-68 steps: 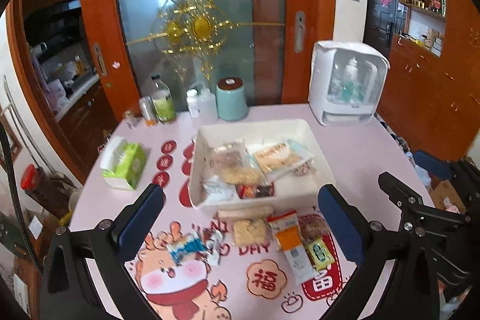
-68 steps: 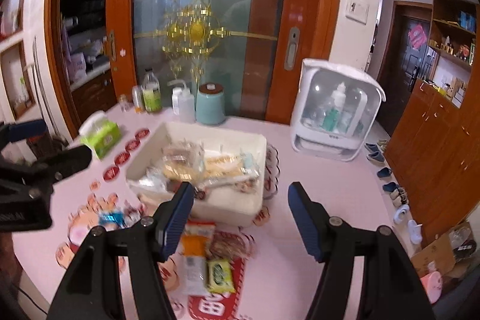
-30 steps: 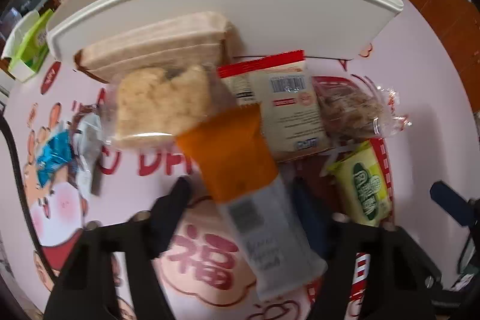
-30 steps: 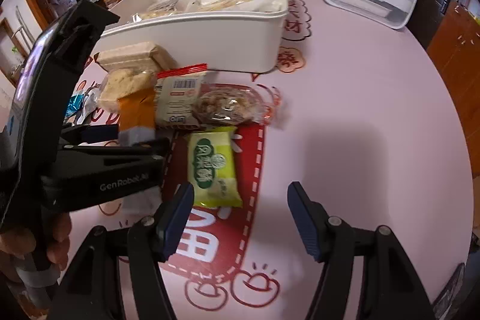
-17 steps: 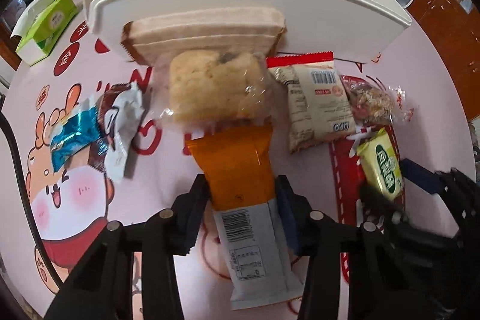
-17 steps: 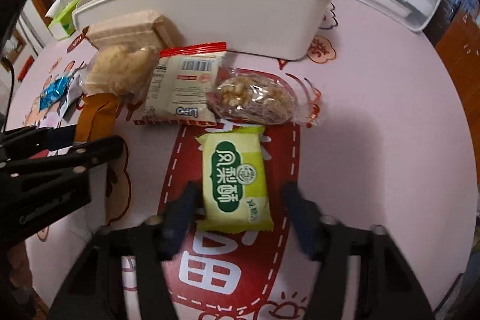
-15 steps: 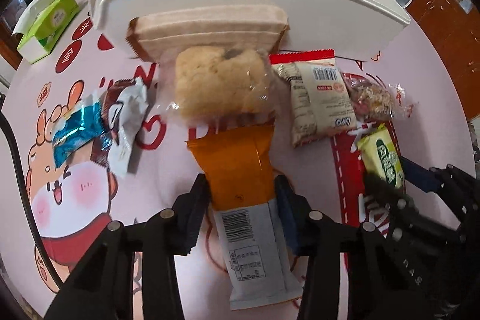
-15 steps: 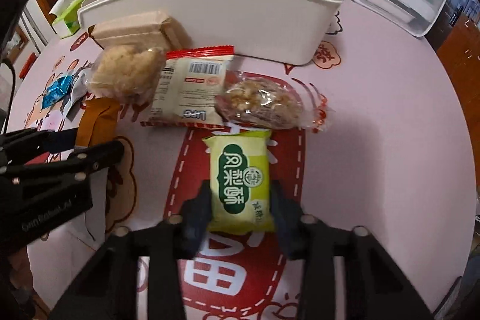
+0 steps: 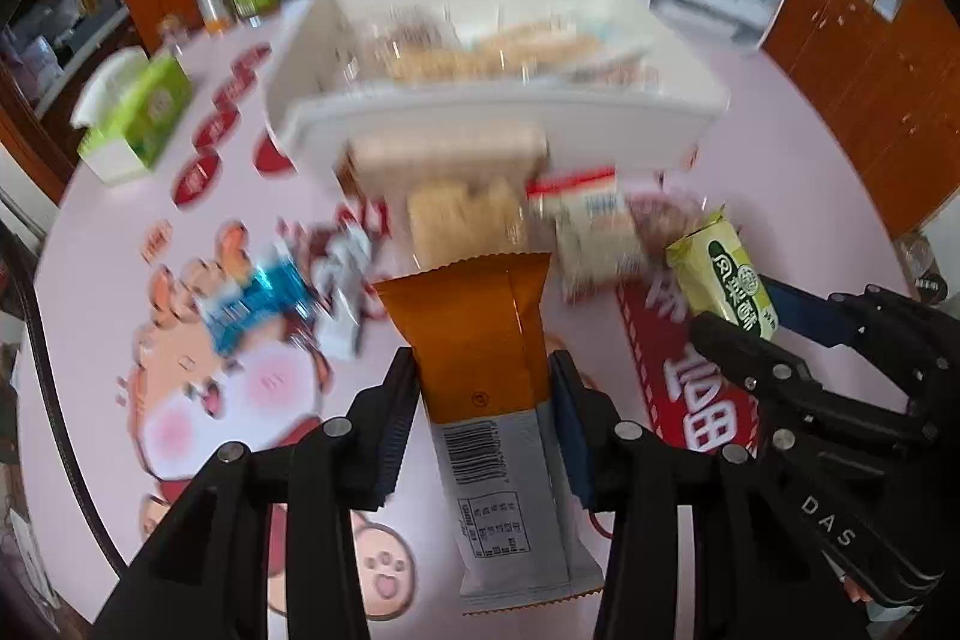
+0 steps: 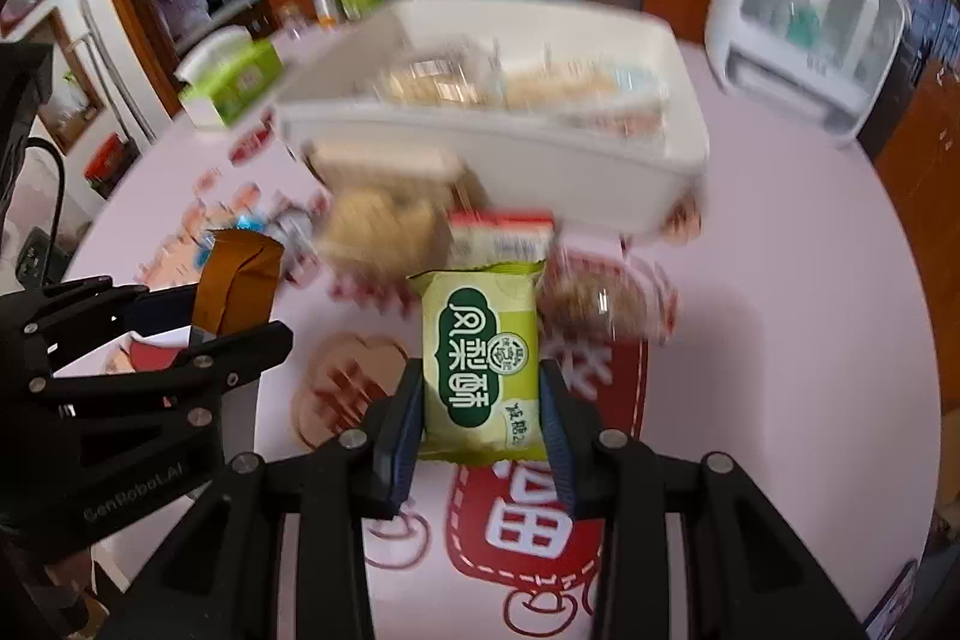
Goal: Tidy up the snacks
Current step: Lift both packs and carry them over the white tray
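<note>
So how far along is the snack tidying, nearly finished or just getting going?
Partway. The white bin already holds several packets. In hand: the left gripper clamps an orange-and-grey packet, the right gripper a green packet. Left on the table: about five more snacks, including a blue-wrapped one, in front of the bin.

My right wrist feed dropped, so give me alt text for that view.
The right gripper is shut on a green snack packet above the pink table, facing the white bin of snacks. At left, the left gripper holds an orange packet.
</note>
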A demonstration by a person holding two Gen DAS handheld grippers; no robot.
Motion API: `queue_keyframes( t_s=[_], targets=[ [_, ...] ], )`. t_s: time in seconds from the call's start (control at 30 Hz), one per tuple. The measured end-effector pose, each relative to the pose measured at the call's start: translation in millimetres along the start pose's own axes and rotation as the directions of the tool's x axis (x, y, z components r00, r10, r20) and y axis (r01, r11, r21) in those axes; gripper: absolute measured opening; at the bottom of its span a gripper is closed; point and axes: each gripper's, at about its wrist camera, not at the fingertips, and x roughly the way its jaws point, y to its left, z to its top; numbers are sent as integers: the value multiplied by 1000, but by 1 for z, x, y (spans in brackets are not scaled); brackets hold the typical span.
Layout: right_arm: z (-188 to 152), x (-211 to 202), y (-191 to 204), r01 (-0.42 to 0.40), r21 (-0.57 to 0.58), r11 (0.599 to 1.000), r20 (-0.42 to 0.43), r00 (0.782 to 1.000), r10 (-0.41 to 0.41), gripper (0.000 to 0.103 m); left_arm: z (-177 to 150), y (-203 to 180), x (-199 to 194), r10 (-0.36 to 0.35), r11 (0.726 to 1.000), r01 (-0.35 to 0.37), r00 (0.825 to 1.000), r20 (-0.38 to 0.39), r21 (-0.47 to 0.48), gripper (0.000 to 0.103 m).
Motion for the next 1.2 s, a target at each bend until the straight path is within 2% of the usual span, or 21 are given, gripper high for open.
queue_keyframes(
  t_s=[0.13,0.3,0.4,0.53,0.7,0.77,0.9,1.07,1.2],
  targets=[
    [27,-30,10,-17,-18,1000,92,996,19,37,29,9,-45,1,1000,-3,996,92,13,42],
    [69,-62,15,-13,-40,999,193,981,20,37,80,15,-93,10,999,-18,980,200,39,42],
    [100,-85,16,4,-49,999,268,963,9,37,110,17,-121,31,997,-51,960,280,64,42],
    [145,-113,10,29,-16,999,352,936,-21,37,151,16,-155,57,990,-101,923,380,97,42],
    [186,-130,4,47,22,999,413,909,-52,37,192,18,-180,72,986,-133,885,460,101,42],
    [201,-131,2,50,37,998,422,904,-61,37,204,21,-185,69,988,-127,878,474,91,42],
    [218,-118,-4,68,72,995,404,910,-92,37,232,27,-178,69,992,-113,877,475,64,42],
    [228,-82,-16,74,115,991,343,933,-109,37,251,38,-140,66,995,-92,898,435,39,42],
    [228,-44,-24,97,135,986,275,953,-131,37,256,45,-95,78,995,-95,925,373,27,42]
  ],
)
